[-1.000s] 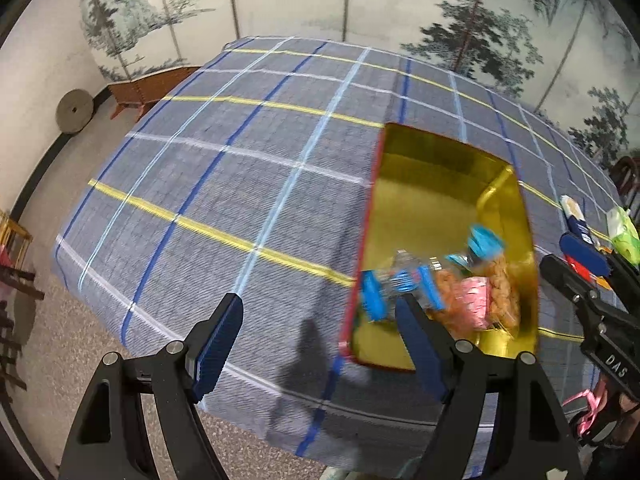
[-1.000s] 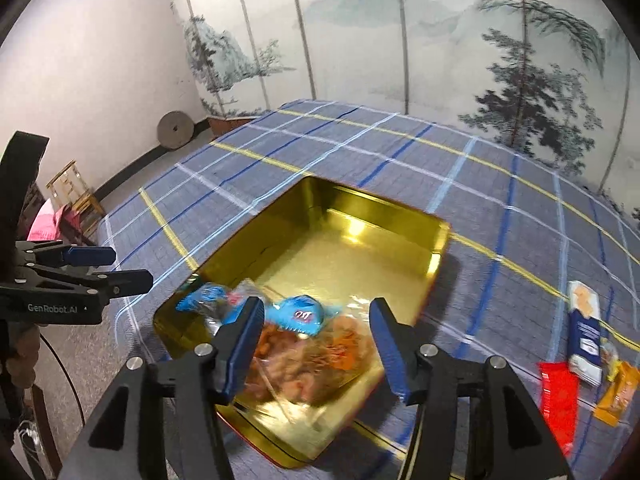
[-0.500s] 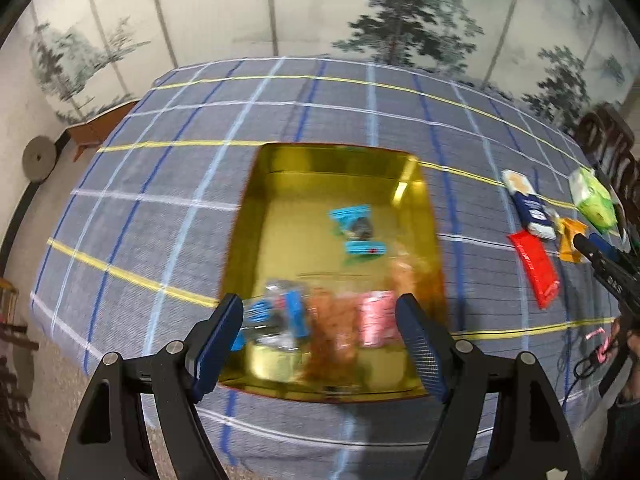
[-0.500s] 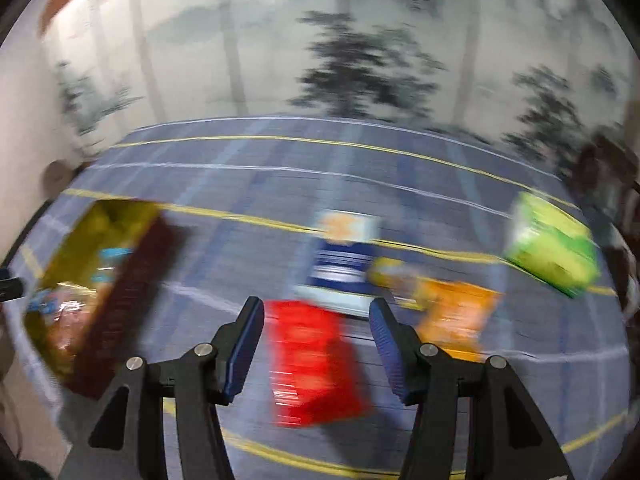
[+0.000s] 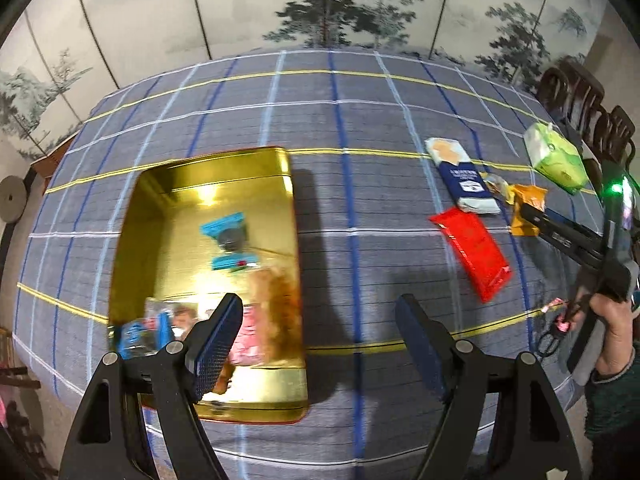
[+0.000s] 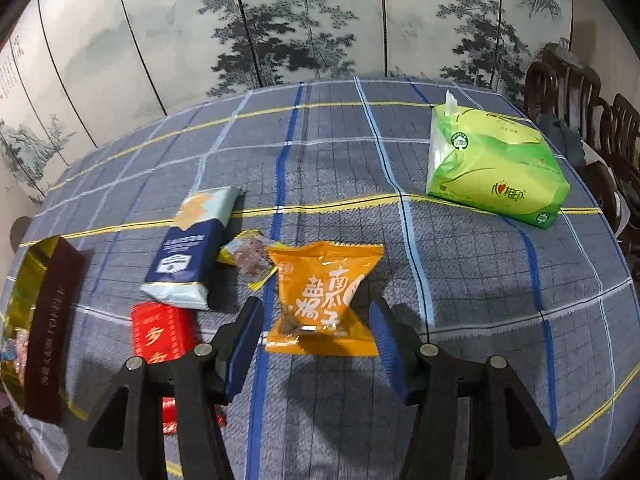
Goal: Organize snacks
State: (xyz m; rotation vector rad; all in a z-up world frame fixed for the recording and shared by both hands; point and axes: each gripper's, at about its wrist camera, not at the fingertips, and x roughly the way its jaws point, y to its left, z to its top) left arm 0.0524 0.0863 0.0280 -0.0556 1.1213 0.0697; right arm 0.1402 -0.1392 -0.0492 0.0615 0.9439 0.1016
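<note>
Only the left wrist view looks into the gold tin [image 5: 224, 184], snacks piled at its near end; left gripper [image 5: 318, 350] spread, empty. Right gripper [image 6: 316, 344] released, straddling the orange packet [image 6: 320, 292] mid-table.

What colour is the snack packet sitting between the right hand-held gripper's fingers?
Orange with white characters: the snack packet lies on the cloth, ungripped, clearest in the right wrist view.
</note>
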